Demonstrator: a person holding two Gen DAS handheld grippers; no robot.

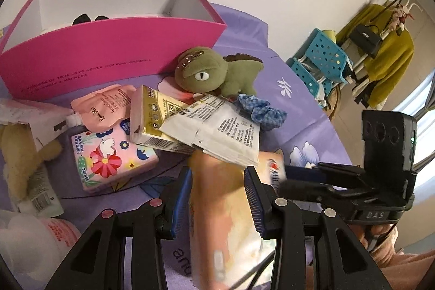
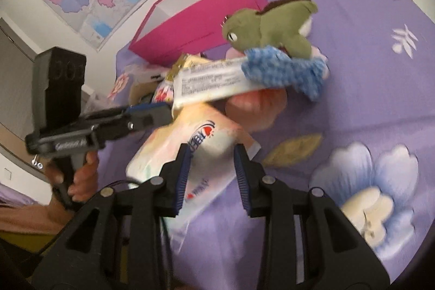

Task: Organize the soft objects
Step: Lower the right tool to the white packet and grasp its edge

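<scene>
A soft orange-and-white tissue pack (image 1: 217,211) (image 2: 206,132) sits between the blue pads of both grippers above the purple bedsheet (image 2: 353,99). My left gripper (image 1: 217,173) is shut on one end of it. My right gripper (image 2: 212,151) is shut on the other end. Just beyond the pack lie a white sachet (image 1: 217,132), a blue gingham scrunchie (image 1: 261,110) (image 2: 285,69) and a green dinosaur plush (image 1: 214,72) (image 2: 272,29). An open pink box (image 1: 108,56) (image 2: 201,26) stands behind them.
Left of the pack lie a gold-and-white tissue pack (image 1: 152,121), a floral tissue pack (image 1: 111,156), a pink pouch (image 1: 103,108), a yellow plush (image 1: 16,154) and a tube (image 1: 40,197). A blue stool (image 1: 320,59) and a clothes rack (image 1: 386,45) stand off the bed's far right.
</scene>
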